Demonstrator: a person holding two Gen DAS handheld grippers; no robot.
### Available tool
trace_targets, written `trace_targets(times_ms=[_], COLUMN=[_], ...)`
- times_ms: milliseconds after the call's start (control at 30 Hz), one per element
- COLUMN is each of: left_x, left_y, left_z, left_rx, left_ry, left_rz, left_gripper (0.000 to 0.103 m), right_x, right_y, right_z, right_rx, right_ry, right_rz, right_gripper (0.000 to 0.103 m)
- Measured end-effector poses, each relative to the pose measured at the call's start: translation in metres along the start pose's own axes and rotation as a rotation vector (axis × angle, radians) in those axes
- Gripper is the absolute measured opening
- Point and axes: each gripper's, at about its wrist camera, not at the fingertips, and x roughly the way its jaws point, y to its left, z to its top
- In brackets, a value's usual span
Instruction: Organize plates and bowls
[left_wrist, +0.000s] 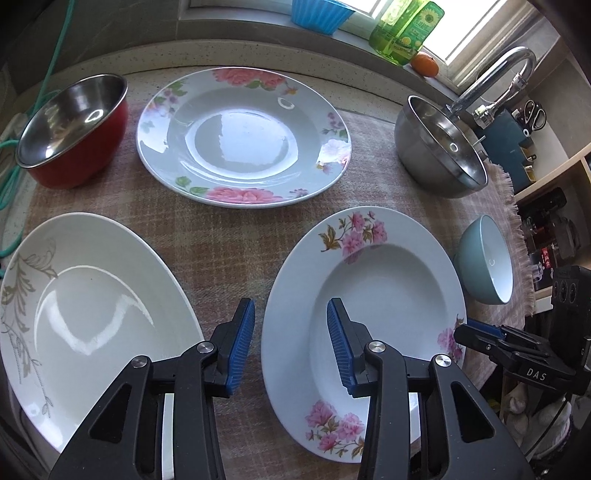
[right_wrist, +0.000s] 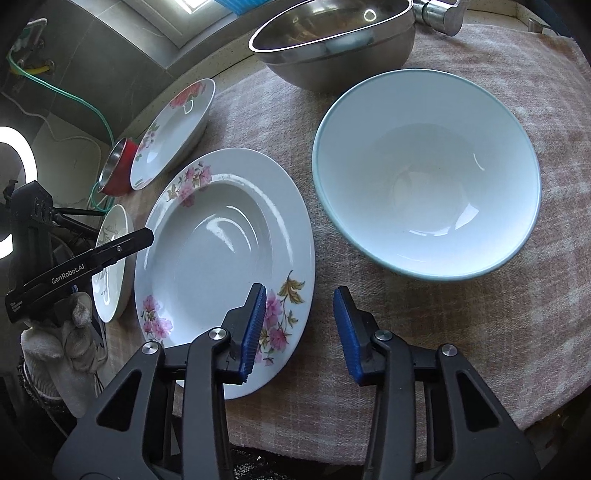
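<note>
Your left gripper (left_wrist: 291, 345) points steeply down with its blue pads parted and nothing between them but air; the near-left rim of the deep floral plate (left_wrist: 384, 295) lies just under the gap, one pad over the checked cloth (left_wrist: 236, 236) and the other over the plate's well, and you cannot tell from this view whether either pad touches the china. Your right gripper (right_wrist: 300, 330) is set much the same, pads apart and clamped on nothing: its left pad hangs over the flowered rim of the same deep plate (right_wrist: 221, 236), its right pad over bare cloth (right_wrist: 480, 332), so the plate's edge sits beneath the gap rather than gripped. In the right wrist view your gloved left hand (right_wrist: 62, 332) holds the other tool at the plate's far side. Just left of the deep plate, apart from it, lies the white plate with the grey leaf pattern (left_wrist: 92, 306). To its right, near the cloth's fringe, stands the pale blue bowl (right_wrist: 428, 177), upright and clear of the plate. Farther back rests the flat plate with pink peonies (left_wrist: 243, 136), with the red-sided steel bowl (left_wrist: 74, 129) to its left and the large steel mixing bowl (left_wrist: 439, 147) to its right, below the tap (left_wrist: 495, 81).
</note>
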Motion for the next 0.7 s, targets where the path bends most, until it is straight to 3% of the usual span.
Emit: trace_targets(times_ms=[167,333,700], left_x=[0.002,0.003,-0.001], left_y=[0.002,0.003,0.002], left_z=[-0.001,-0.002,-0.012], left_rx=[-0.009,-0.011,-0.025], left_ry=[0.015,0.017,0.015], left_rz=[-0.011,-0.014,-0.003], left_gripper=[0.029,0.028,0.027], right_x=[0.006,0.01,0.01], right_y=[0.001,0.003,0.008], right_z=[0.002,0.003,0.002], right_rx=[-0.001,-0.008,-0.047], right_ry=[0.009,0.018,0.029], right_rz=[0.007,0.03,0.017], right_gripper=[0.032,0.025,0.025])
